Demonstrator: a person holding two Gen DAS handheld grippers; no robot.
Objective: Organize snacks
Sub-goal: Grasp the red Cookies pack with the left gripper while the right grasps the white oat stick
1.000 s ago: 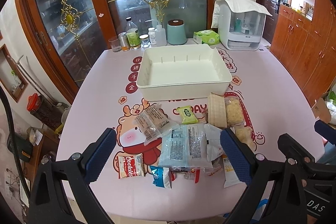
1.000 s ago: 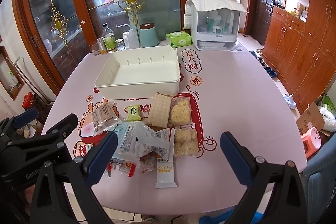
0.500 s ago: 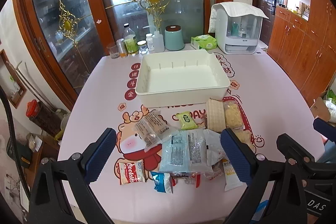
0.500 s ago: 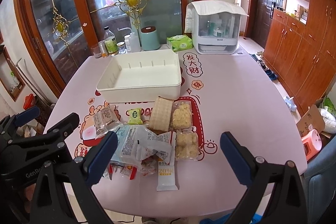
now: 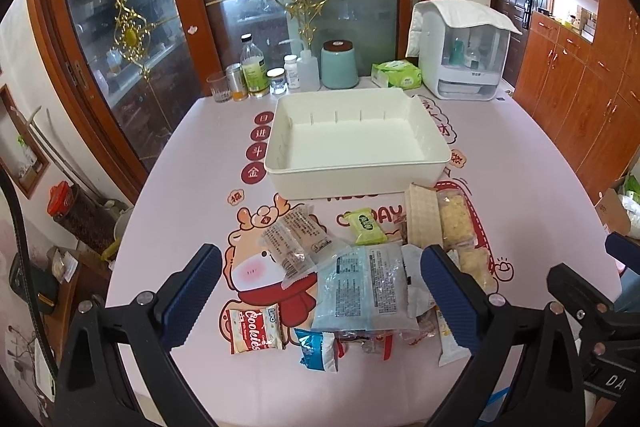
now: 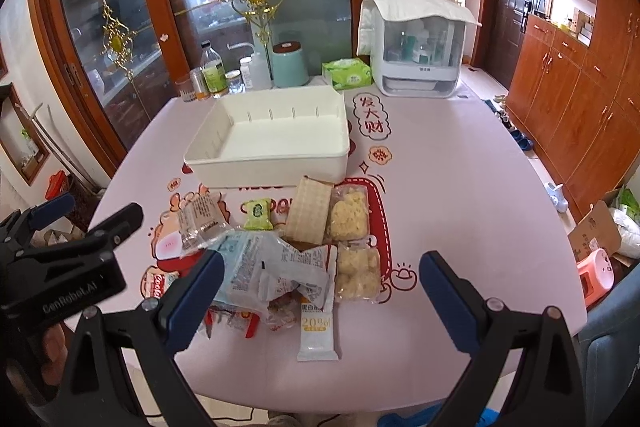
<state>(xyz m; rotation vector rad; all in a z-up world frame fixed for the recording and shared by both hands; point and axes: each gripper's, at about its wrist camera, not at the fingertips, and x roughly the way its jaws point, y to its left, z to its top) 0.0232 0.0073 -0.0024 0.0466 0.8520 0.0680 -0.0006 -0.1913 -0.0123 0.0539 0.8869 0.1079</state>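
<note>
Compared with a second ago, both views sit slightly higher and farther back, showing more of the room; nothing on the table [image 5: 520, 155] has shifted. The left gripper [image 5: 320, 291] hovers above the near edge with its fingers spread wide and holding nothing. The right gripper [image 6: 320, 297] hovers beside it, fingers equally spread and empty. The snacks [image 5: 360, 283] lie in a loose pile on the pink printed cloth, between the grippers and the white tray [image 5: 356, 177], which is empty. A cookie packet [image 5: 256, 329] lies at the pile's left edge, a white bar [image 6: 318, 323] at its near edge.
</note>
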